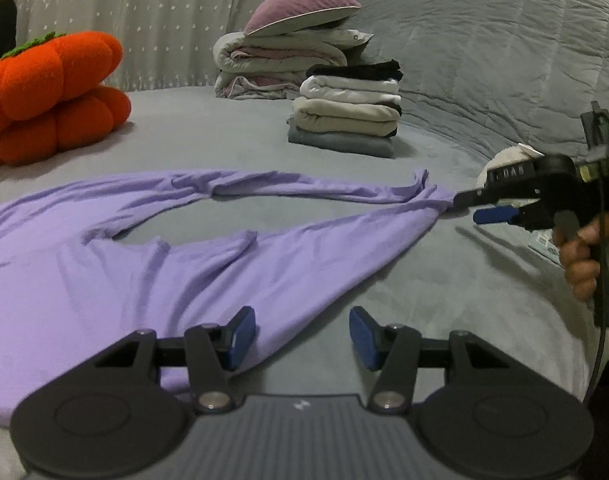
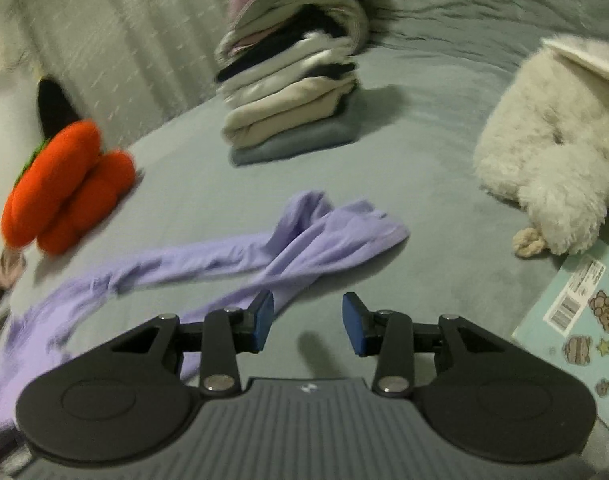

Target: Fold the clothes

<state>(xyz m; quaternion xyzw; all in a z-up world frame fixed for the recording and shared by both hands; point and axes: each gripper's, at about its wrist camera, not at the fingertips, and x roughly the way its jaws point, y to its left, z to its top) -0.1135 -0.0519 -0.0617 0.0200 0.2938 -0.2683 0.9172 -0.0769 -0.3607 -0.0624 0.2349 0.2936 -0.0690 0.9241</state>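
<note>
Grey bed (image 1: 444,272) carries a lilac garment (image 1: 104,264), folded stack (image 1: 346,110) and pumpkin cushion (image 1: 52,92). Left tool (image 1: 302,336) and right tool (image 2: 307,322) gape wide, both empty.

Home bedroom. Work surface is a bed (image 1: 444,280) covered with a grey sheet; a grey quilted cover (image 1: 484,40) is seen at the far side. A star-print curtain (image 1: 144,20) hangs behind. A folded duvet with a mauve pillow (image 1: 300,14) on top is stacked at the back, a pile of folded clothes (image 1: 346,114) in front of it. An orange pumpkin plush (image 1: 52,92), a white fluffy soft toy (image 2: 544,152) and a sticker sheet (image 2: 584,320) are also noted on the bed.
</note>
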